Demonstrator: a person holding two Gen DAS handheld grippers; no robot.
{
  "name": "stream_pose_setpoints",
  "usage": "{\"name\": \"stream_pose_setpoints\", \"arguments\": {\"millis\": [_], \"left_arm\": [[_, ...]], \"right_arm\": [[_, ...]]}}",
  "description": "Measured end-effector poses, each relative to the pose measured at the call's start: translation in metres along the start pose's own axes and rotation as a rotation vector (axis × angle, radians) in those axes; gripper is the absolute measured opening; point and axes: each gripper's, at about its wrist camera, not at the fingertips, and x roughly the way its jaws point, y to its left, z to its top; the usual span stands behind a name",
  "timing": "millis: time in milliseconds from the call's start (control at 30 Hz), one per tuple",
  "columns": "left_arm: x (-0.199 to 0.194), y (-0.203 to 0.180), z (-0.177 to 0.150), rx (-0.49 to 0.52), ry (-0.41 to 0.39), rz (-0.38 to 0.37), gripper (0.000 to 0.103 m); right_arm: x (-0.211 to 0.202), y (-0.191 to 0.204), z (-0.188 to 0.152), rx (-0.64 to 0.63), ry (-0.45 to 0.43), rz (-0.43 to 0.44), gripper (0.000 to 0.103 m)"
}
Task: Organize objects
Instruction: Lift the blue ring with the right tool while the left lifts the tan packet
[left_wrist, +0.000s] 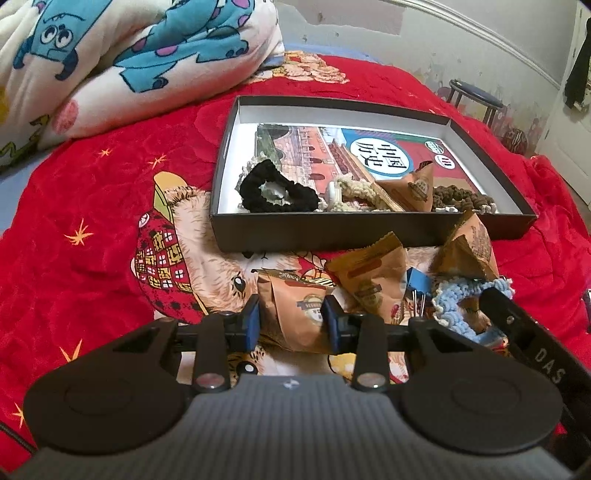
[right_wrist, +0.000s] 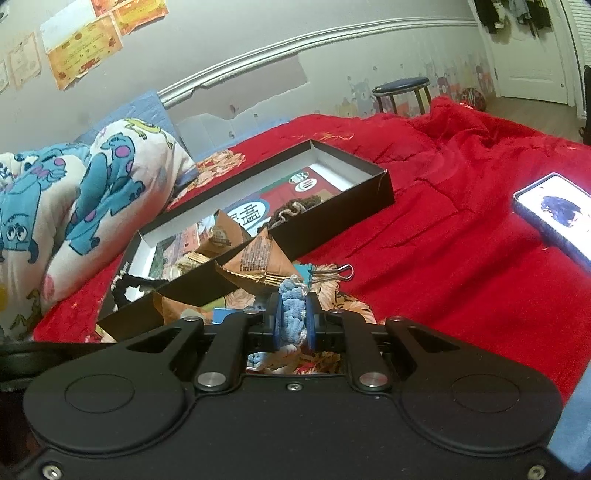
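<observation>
My left gripper (left_wrist: 291, 321) is shut on a brown paper snack packet (left_wrist: 295, 306) that lies on the red bedspread in front of a black box (left_wrist: 332, 230). The right gripper (right_wrist: 293, 321) is shut on a light blue knitted scrunchie (right_wrist: 293, 312), low over the bedspread; the scrunchie (left_wrist: 458, 299) also shows at the right of the left wrist view. Inside the box lie a book (left_wrist: 332, 144), a black scrunchie (left_wrist: 277, 190), a cream scrunchie (left_wrist: 354, 192), a brown scrunchie (left_wrist: 461, 195) and another packet (left_wrist: 413, 188).
Two more brown packets (left_wrist: 369, 273) (left_wrist: 469, 247) and a blue binder clip (left_wrist: 419, 284) lie just outside the box's near wall. A cartoon-print quilt (left_wrist: 110, 66) is piled at the far left. A phone (right_wrist: 554, 210) rests on the bedspread to the right, a stool (right_wrist: 402, 88) behind.
</observation>
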Motion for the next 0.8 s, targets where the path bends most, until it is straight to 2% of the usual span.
{"name": "stream_pose_setpoints", "arguments": {"millis": [200, 800], "left_arm": [[-0.005, -0.005, -0.001, 0.030, -0.029, 0.012, 0.039], [-0.016, 0.000, 0.001, 0.017, -0.059, 0.006, 0.039]], "right_arm": [[-0.010, 0.003, 0.003, 0.002, -0.009, 0.002, 0.013], [-0.030, 0.013, 0.007, -0.014, 0.021, -0.007, 0.013]]}}
